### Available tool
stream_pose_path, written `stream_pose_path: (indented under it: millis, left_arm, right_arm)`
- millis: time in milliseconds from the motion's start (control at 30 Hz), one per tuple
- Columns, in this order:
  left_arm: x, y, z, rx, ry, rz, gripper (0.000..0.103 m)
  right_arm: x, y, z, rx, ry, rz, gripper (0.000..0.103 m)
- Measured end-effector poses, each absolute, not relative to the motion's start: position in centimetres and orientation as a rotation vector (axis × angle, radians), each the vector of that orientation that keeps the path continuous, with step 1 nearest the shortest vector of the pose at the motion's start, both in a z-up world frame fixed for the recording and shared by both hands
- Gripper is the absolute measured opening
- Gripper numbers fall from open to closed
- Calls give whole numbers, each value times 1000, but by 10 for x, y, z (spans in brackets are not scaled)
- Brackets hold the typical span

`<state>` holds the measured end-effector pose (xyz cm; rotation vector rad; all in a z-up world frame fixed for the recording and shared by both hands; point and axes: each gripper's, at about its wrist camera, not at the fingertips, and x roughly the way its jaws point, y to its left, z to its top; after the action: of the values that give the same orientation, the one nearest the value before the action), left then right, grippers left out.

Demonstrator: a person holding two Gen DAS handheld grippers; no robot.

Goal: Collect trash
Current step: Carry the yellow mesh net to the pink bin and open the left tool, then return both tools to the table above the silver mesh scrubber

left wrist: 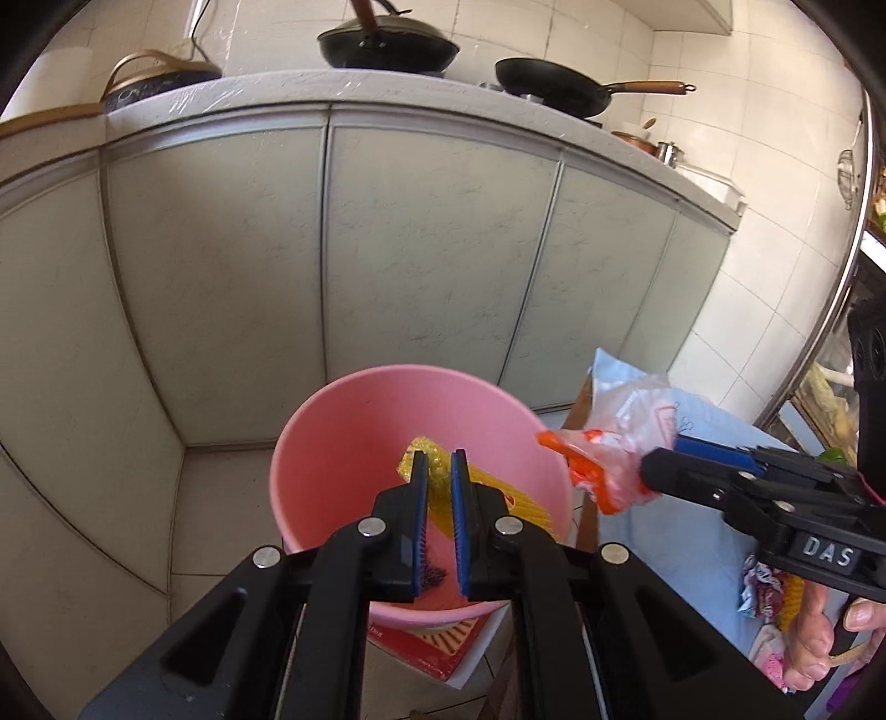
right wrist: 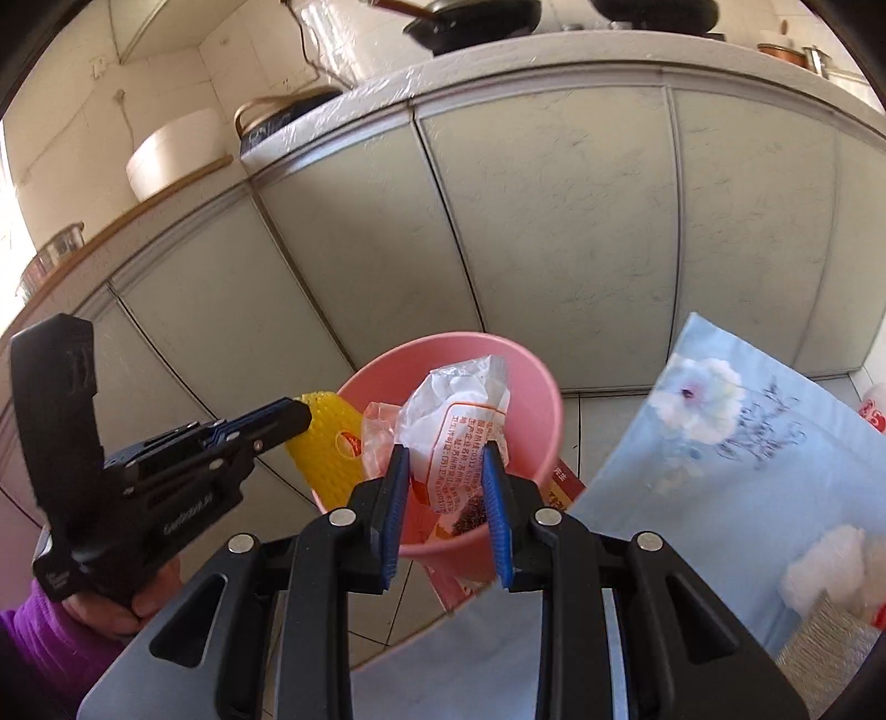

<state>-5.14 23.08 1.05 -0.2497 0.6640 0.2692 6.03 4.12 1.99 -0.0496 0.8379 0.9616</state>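
A pink bucket (left wrist: pixel 332 399) (right wrist: pixel 534 368) stands on the floor in front of the cabinets, with dark crumbs at its bottom. My left gripper (left wrist: pixel 438 457) (right wrist: pixel 302 415) hangs over the bucket's mouth, shut on a yellow foam net (left wrist: pixel 437 484) (right wrist: pixel 326 454). My right gripper (right wrist: pixel 446 448) (left wrist: pixel 650 468) is shut on a crumpled clear plastic bag with orange-red print (right wrist: pixel 459 404) (left wrist: pixel 603 459). The bag hangs at the bucket's right rim in the left wrist view. A hand in a purple sleeve (right wrist: pixel 39 637) holds the left gripper.
Grey cabinet doors (left wrist: pixel 432 249) rise behind the bucket, with woks (left wrist: pixel 387 47) on the counter above. A red box (left wrist: pixel 443 648) lies under the bucket. To the right is a table with a light blue floral cloth (right wrist: pixel 720 437) holding wrappers (left wrist: pixel 767 592) and white tissue (right wrist: pixel 825 570).
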Motion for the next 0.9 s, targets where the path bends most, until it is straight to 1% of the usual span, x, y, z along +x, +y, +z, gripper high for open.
stream_pose_path:
  millis: [133, 200, 233, 267, 300, 333, 367, 433, 633, 900]
  left_arm:
    - [-48, 241, -4, -261, 692, 285, 8]
    - [-45, 245, -10, -262, 703, 289, 9]
    - [-44, 246, -11, -264, 706, 290, 12]
    - [-43, 247, -13, -268, 709, 291, 12]
    - [-42, 249, -14, -273, 711, 300, 14]
    - [-42, 250, -15, -281, 712, 307, 18]
    - [-42, 251, -15, -291, 710, 308, 22]
    - [-43, 252, -13, -304, 699, 313, 24]
    - [-45, 242, -1, -292, 664, 280, 25]
    - [-44, 205, 15, -278, 643, 161, 27]
  right_arm:
    - [65, 66, 4, -80, 880, 949, 27]
    - [66, 73, -4, -86, 907, 945, 31]
    - [68, 75, -7, -86, 915, 941, 34]
    - [69, 75, -9, -86, 916, 934, 36]
    - [70, 75, -10, -85, 917, 929, 40]
    - [71, 77, -11, -84, 919, 929, 44]
    - [71, 76, -11, -84, 919, 927, 44]
    - [71, 73, -10, -82, 913, 923, 45]
    - [65, 48, 5, -88, 858, 897, 45]
    - [24, -24, 11, -83, 827, 819, 44]
